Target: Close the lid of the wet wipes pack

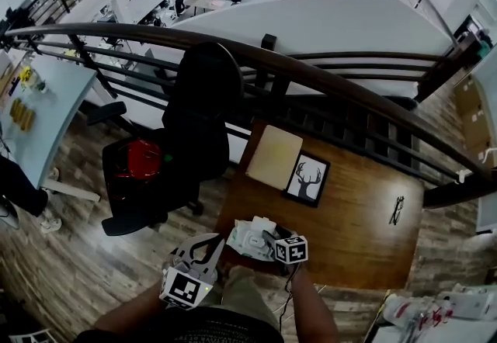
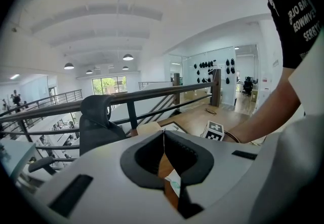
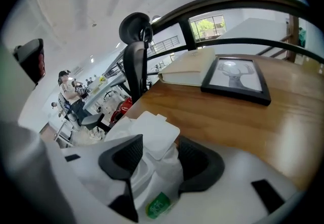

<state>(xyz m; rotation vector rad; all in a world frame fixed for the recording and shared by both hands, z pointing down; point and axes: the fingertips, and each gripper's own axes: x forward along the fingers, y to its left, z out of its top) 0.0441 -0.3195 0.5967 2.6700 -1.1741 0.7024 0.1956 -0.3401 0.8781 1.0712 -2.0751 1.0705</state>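
The wet wipes pack (image 1: 247, 237) lies white and crumpled near the front left edge of the wooden table (image 1: 357, 233). In the right gripper view the pack (image 3: 161, 177) shows a green label, and its white flip lid (image 3: 152, 132) stands raised and open, pointing away from me. My right gripper (image 3: 157, 159) is open, one dark pad on each side of the pack's top; from the head view it (image 1: 265, 239) sits just right of the pack. Left of the pack, my left gripper (image 1: 211, 244) is shut, and its pads (image 2: 163, 142) meet with nothing between them.
A framed deer picture (image 1: 307, 178) and a beige board (image 1: 273, 157) lie at the table's far left. A small dark object (image 1: 397, 209) rests at the right. A black office chair (image 1: 194, 116) stands off the left edge, with a dark railing (image 1: 342, 89) behind the table.
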